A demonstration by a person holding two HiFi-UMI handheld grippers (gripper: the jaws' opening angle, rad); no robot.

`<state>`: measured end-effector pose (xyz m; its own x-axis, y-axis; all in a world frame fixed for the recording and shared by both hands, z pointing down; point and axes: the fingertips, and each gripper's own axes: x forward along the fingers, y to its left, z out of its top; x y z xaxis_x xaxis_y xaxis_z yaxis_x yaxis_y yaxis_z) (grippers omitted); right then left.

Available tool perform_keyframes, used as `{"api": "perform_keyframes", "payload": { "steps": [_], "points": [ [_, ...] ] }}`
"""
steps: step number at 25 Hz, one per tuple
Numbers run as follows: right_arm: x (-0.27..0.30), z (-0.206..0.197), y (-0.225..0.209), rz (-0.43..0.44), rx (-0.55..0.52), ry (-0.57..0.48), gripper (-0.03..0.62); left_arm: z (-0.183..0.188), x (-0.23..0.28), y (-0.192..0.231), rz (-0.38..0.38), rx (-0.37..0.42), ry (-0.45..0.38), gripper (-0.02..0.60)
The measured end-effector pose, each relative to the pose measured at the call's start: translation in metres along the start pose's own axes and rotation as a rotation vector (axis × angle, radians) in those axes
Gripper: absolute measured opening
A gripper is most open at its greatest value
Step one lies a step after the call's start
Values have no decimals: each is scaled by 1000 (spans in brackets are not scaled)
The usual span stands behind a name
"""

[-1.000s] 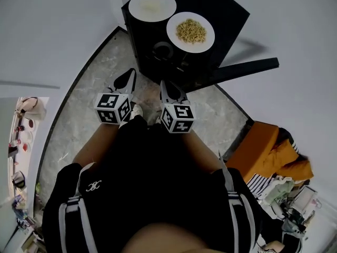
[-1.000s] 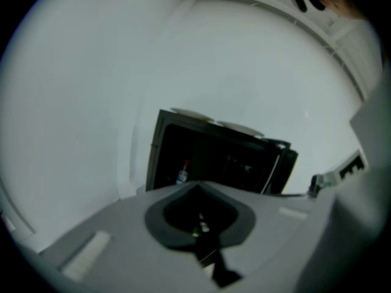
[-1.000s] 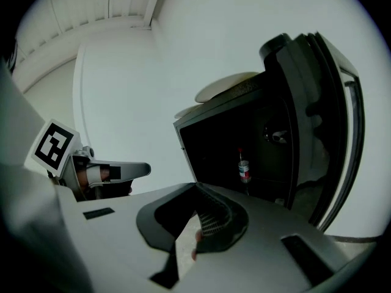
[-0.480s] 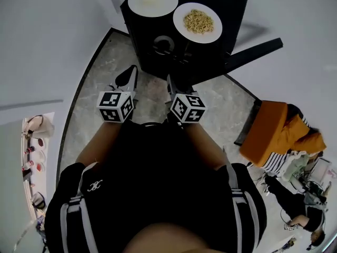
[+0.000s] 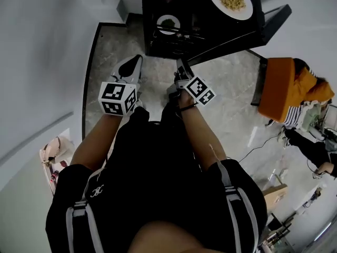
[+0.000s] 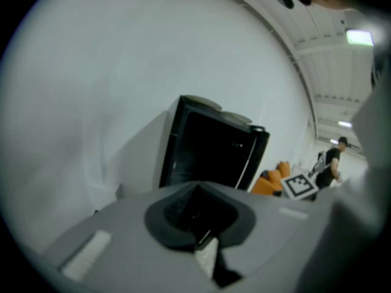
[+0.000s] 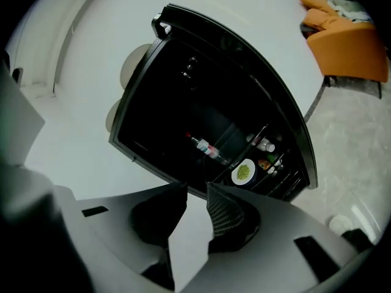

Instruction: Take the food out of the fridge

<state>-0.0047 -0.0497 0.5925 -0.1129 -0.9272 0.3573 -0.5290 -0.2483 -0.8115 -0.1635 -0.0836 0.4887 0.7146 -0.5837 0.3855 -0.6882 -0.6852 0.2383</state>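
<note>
Open marble floor (image 5: 113, 51) fronts the boxy black fridge (image 5: 154, 36), door swung wide. The left claw (image 5: 136, 63) is pressed together, empty; the right claw (image 7: 195, 194), just parting, holds nothing. A round white plate of greens (image 7: 244, 171) sits on a fridge shelf.

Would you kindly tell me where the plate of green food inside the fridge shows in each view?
Head view: plate of green food, top centre, inside the fridge.
Left gripper view: not in it; the fridge stands mid-frame.
Right gripper view: right of centre, low in the fridge.
Shared landmark: the black fridge.
</note>
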Motion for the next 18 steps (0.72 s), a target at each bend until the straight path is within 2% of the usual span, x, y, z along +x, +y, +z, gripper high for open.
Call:
{"api": "perform_keyframes", "payload": {
  "steps": [3, 6, 8, 13, 18],
  "points": [
    [21, -10, -25, -29, 101, -29, 129, -11, 10, 10, -17, -12, 3, 3],
    [52, -25, -56, -25, 221, -18, 234, -29, 25, 21, -23, -57, -2, 3],
    [78, -33, -84, -35, 279, -16, 266, -42, 38, 29, -20, -91, -10, 3],
    [141, -52, -167, -61, 395, -47, 304, -89, 70, 45, -27, -133, -15, 3],
    [209, -70, -222, -62, 425, -88, 304, -138, 80, 67, -3, -166, -26, 3]
  ]
}}
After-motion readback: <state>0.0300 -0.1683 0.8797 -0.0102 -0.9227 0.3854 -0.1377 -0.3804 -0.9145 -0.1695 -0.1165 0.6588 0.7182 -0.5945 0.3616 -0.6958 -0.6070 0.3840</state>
